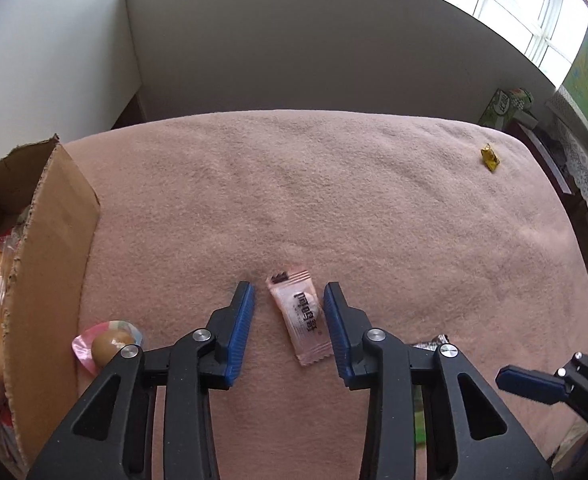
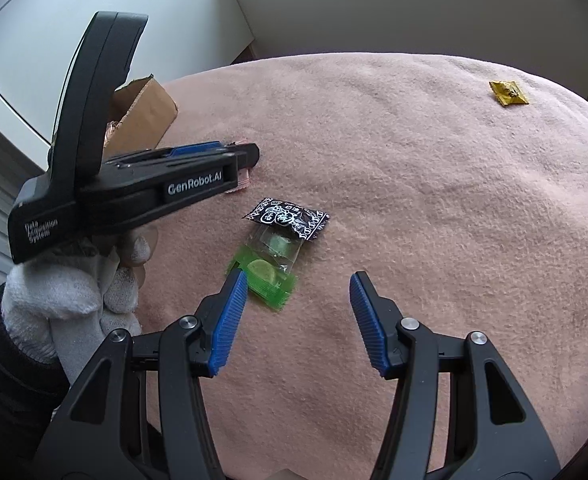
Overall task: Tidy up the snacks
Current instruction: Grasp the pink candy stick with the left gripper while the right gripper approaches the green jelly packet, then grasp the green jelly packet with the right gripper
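Beside the cardboard box [image 1: 49, 264], both wide claws [image 1: 289, 300] [image 2: 298, 284] flank candies [image 1: 304, 320] on the blanket [image 1: 334, 184].

Cardboard box [image 1: 49, 240] cut off at left edge.

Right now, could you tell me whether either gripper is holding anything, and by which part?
Nothing is held. The left gripper straddles the pink candy, open; the right gripper is open.
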The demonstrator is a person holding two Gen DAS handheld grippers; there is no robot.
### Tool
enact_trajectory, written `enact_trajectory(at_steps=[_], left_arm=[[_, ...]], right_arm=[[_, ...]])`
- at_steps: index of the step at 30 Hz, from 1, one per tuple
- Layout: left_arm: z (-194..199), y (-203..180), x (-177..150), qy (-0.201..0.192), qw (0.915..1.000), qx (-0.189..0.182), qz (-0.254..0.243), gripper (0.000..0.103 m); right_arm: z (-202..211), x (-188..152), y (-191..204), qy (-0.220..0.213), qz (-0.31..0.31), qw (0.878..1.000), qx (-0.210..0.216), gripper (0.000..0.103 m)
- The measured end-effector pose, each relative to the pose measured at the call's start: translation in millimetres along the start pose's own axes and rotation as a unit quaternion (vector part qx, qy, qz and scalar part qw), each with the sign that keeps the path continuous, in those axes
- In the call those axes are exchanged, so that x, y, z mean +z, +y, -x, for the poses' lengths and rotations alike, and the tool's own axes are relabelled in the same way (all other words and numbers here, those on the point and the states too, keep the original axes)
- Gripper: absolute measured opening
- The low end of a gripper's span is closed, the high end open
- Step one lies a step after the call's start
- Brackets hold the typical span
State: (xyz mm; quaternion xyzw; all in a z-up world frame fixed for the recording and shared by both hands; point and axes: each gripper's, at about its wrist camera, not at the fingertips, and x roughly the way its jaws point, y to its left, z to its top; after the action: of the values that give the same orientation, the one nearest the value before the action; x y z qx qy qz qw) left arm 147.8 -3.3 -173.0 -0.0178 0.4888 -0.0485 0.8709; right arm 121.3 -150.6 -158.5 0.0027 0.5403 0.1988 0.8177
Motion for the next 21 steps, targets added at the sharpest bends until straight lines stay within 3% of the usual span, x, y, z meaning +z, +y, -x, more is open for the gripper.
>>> enact_trajectory(at_steps=[9, 17, 21], left_arm=[[11.1, 7.5, -24.2, -0.016, 0.9998, -0.003, -0.013, 0.02], [19.8, 27.3, -33.6, -0.023, 0.9991, -0.027, 0.024, 0.02], [23.6, 31.7, -39.8, -0.028, 0.9988, -0.027, 0.03, 0.02]], right_arm=[[-12.7, 2.7, 11.0, 0.015, 0.016, 1.0, -0.018, 0.056], [-34.4, 14.6, 24.6, 0.029, 0.023, 0.999, -0.034, 0.056], [-45.8, 23.2, 36.3, 0.028, 0.042, 0.997, -0.065, 0.056]])
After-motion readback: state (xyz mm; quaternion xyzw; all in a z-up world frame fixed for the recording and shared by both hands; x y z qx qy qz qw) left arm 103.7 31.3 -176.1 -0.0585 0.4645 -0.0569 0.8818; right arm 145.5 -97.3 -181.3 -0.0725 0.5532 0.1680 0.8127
